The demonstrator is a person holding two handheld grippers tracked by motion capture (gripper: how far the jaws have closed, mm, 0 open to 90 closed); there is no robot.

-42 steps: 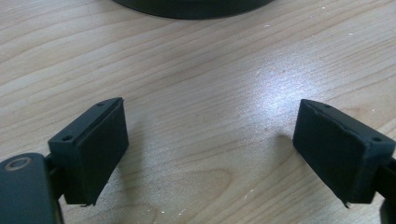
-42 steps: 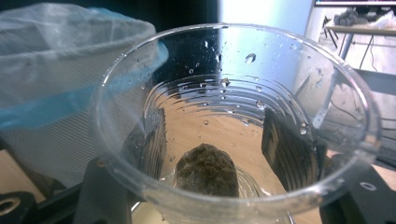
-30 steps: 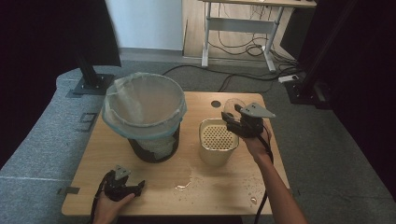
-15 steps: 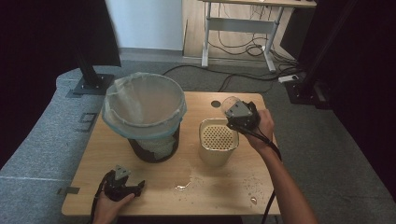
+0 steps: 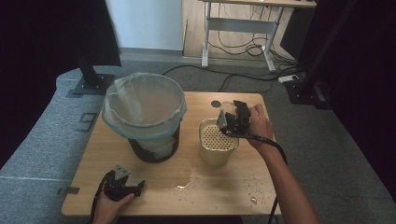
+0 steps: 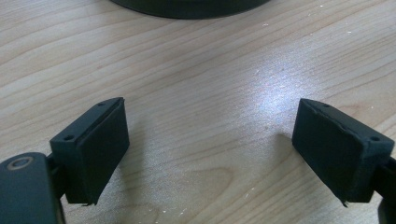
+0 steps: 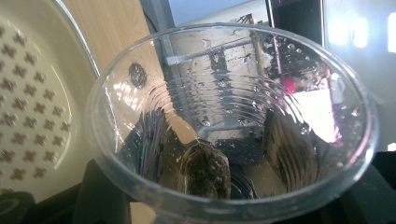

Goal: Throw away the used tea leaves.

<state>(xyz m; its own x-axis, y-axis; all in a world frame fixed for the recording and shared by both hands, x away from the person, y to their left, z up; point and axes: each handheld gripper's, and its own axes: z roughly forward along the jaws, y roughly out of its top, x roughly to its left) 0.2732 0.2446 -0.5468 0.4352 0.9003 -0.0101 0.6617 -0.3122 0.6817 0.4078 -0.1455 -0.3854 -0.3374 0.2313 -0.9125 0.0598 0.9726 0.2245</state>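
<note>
Overhead, the right gripper (image 5: 232,119) holds a clear plastic cup (image 5: 226,109) tipped just above the cream strainer pot (image 5: 217,142), while the left gripper (image 5: 122,185) rests low on the wooden table (image 5: 224,186), near the lined bin (image 5: 142,112)

Along the left gripper's view, its jaws stand wide apart over bare wood

Along the right gripper's view, its jaws clamp the wet cup (image 7: 233,116), a brown tea bag (image 7: 205,170) stuck inside, the perforated pot (image 7: 32,107) just beside

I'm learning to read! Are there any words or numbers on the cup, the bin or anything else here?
No readable text anywhere.
Clear plastic cup: only water drops and a dark clump inside, no print.
Cream strainer pot: only a pattern of holes.
Bin with its bag: plain.
Wooden table: only grain.
</note>
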